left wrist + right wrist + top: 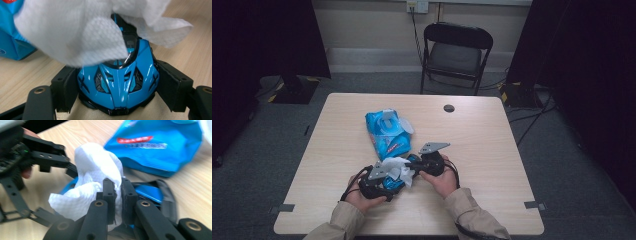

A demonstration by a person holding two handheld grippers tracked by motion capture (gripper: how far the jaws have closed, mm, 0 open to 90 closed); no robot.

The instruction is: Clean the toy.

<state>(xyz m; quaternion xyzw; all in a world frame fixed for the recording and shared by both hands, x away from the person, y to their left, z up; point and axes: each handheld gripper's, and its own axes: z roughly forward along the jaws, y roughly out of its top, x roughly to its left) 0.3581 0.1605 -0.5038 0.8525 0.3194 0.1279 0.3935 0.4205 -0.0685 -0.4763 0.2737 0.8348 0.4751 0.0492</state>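
Observation:
A blue toy car sits nose toward the camera in the left gripper view, and my left gripper is shut on it, its black pads pressed against both sides. A white wipe drapes over the car's roof and windscreen. My right gripper is shut on that wipe, pinching a fold of it just above the car. In the high view both hands meet near the table's front edge, with the wipe lying between the left gripper and the right gripper.
A blue wipes packet lies on the wooden table just beyond the hands, its lid flipped up. A dark cable hole is near the far edge. A black folding chair stands behind the table.

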